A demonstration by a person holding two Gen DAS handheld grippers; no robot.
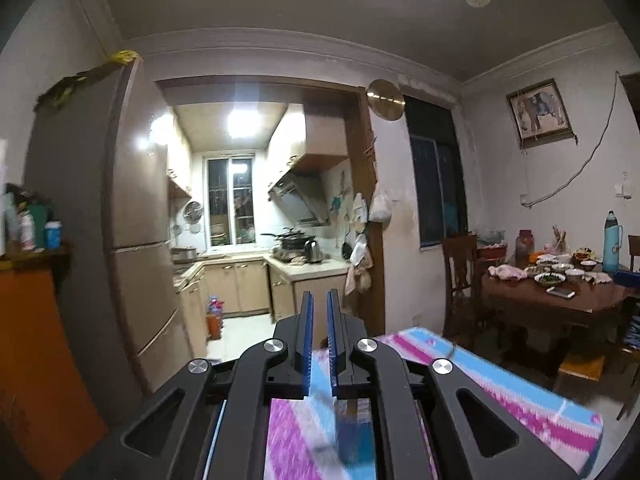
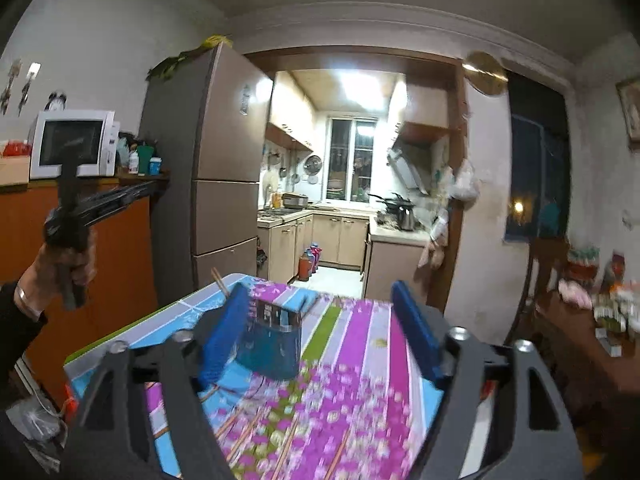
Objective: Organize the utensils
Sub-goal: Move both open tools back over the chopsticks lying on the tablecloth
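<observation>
Fingers (image 2: 416, 332) of right gripper (image 2: 320, 292): standing wide apart, released, gripping nothing. Framing the blue holder (image 2: 272, 344), which is standing upright on the striped tablecloth (image 2: 360, 360), toward 9 o'clock within the gap, close beside that finger; contact impossible to tell through blur. Lying loose on the cloth at 6 to 7 o'clock of the right wrist view: chopsticks (image 2: 240, 428), blurred. Fingers (image 1: 307, 320) of left gripper (image 1: 319, 300): nearly clenched, showing a thin slit, clamping nothing visible, pointing level toward the kitchen at 12 o'clock. Step judged in hand: gathering chopsticks into the holder. Next move probably calling for lowering onto one loose chopstick, pinching it, then tipping it into the holder.
</observation>
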